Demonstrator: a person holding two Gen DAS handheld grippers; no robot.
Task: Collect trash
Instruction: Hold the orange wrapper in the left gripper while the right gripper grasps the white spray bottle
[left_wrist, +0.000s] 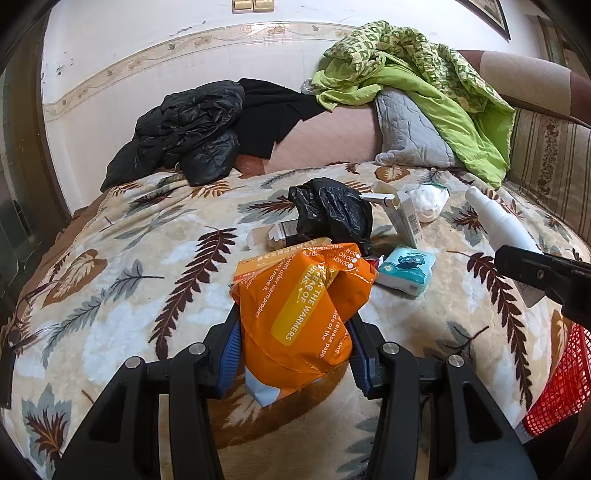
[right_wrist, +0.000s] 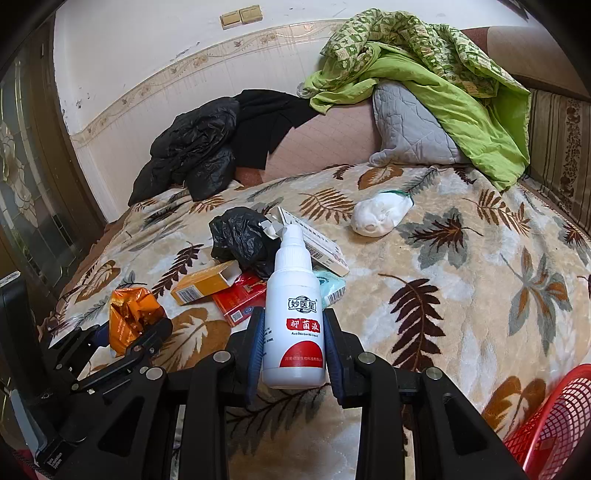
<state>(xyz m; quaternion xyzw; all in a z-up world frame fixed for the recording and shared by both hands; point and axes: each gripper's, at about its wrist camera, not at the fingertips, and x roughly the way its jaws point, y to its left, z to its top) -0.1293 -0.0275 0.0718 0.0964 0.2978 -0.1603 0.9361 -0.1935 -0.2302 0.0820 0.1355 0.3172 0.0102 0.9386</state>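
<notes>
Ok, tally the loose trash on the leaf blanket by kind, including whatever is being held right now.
Cardboard boxes: 3 (yellow, red, white)
Black plastic bag: 1
Orange wrapper: 1
White spray bottle: 1
Blue tissue pack: 1
White crumpled wad: 1
Total: 8

Orange wrapper reads "THE WARMERS"; white spray bottle reads "妙医星", "抑菌液".

A crumpled black plastic bag lies on the leaf-patterned blanket; a white wadded tissue lies to its right, a red mesh basket nearest, far right.
</notes>
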